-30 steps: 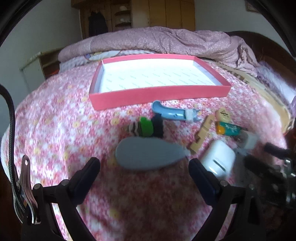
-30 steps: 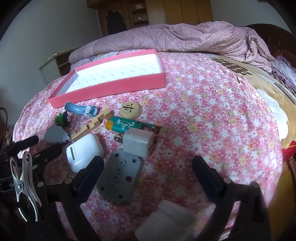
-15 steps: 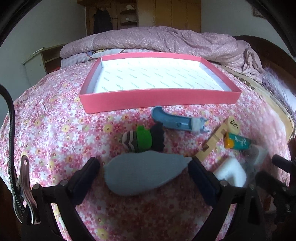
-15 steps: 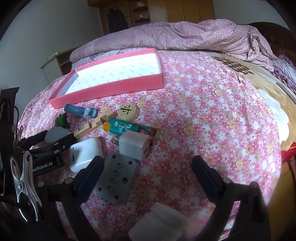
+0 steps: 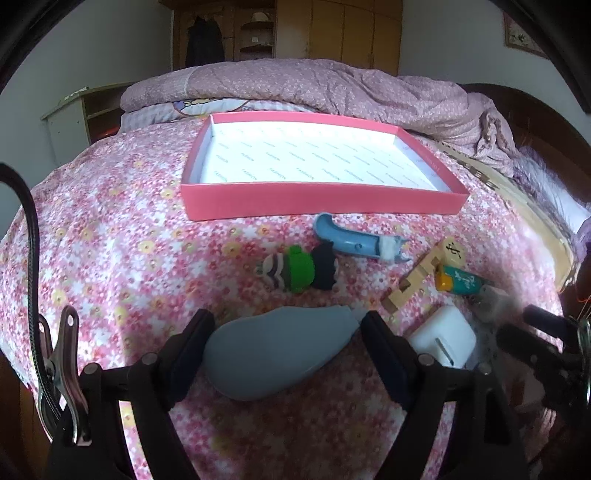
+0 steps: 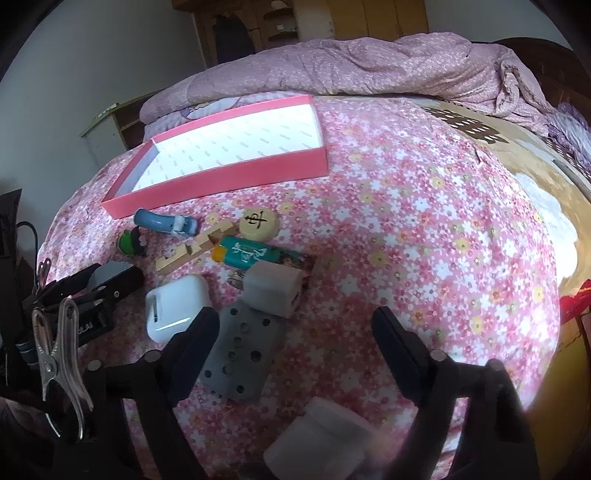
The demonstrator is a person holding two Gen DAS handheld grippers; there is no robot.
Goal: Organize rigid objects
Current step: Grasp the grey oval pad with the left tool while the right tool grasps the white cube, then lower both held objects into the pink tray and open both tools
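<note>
A bed with a pink flowered sheet (image 5: 110, 236) fills both views. A crumpled mauve quilt (image 5: 332, 88) lies along its far side. Behind stand a wooden wardrobe (image 5: 354, 33) and, at the left, a pale low shelf unit (image 5: 70, 122) against the wall.

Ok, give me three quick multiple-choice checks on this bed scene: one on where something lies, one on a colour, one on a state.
1. Where is the round wooden piece?
A) in the tray
B) on the bedspread, at the end of the notched wooden bar
C) on the white case

2. What colour are the tray's outer walls?
A) blue
B) pink
C) green

3. The tray is:
A) empty
B) half filled
C) covered by a lid

Answers: 1 B, it lies outside the tray, beside the bar's far end. 2 B, the near wall shows pink in both views. 3 A, only its white printed lining shows inside.
</note>
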